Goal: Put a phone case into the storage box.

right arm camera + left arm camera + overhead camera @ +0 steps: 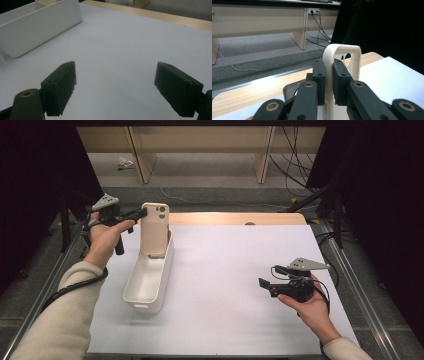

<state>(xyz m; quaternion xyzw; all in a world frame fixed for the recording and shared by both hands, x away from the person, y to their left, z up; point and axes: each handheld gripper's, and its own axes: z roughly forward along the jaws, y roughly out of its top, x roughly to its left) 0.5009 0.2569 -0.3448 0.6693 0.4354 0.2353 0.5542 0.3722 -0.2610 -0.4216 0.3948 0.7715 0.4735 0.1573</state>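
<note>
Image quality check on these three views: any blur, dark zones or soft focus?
High view: both sides fall to black, white table evenly lit. Left gripper view: near jaws soft, phone case sharper, right half black. Right gripper view: jaws blurred, white bin slightly soft.

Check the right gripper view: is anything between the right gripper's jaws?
No. The right gripper has its jaws wide apart with just bare white table sheet between them; the white bin sits farther off.

Smooth matt plastic phone case [154, 229], glossy white plastic bin [150, 279].
</note>
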